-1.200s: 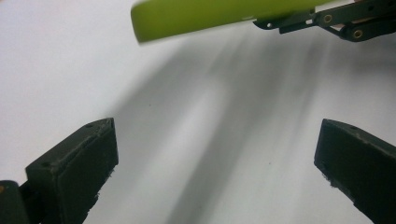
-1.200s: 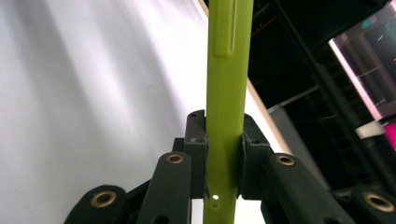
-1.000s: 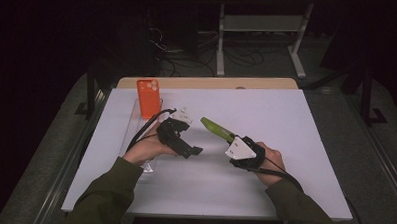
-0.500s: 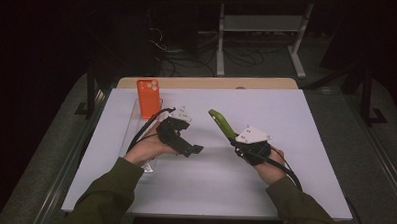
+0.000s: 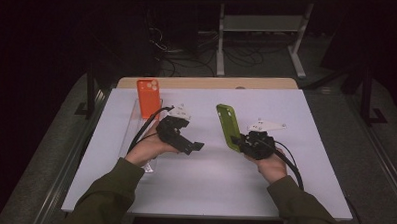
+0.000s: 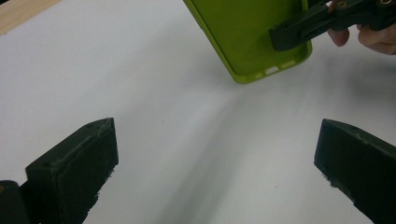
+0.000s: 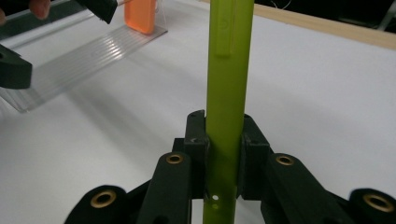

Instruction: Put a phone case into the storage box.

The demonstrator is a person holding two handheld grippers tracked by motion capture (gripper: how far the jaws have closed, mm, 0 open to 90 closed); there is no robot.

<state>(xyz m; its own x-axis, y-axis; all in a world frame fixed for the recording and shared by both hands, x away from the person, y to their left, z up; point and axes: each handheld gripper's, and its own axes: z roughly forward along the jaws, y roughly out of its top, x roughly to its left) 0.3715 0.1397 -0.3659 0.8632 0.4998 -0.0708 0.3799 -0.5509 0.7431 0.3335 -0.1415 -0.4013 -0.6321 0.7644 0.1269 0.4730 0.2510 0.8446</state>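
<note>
- The right gripper (image 7: 223,154) has its jaws pinched on the green phone case (image 5: 228,126), lifting it on edge off the table (image 5: 310,161), probably to slot it.
- The left gripper (image 6: 215,172) hangs spread wide and empty, seemingly ready to help.
- Behind, an orange case (image 5: 148,98) stands in the clear rack (image 7: 79,60).

Green phone case (image 6: 252,37) cut off at top edge

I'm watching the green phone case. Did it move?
Yes. The green phone case, held in the right gripper, moved rightward, farther from the orange phone case.
</note>
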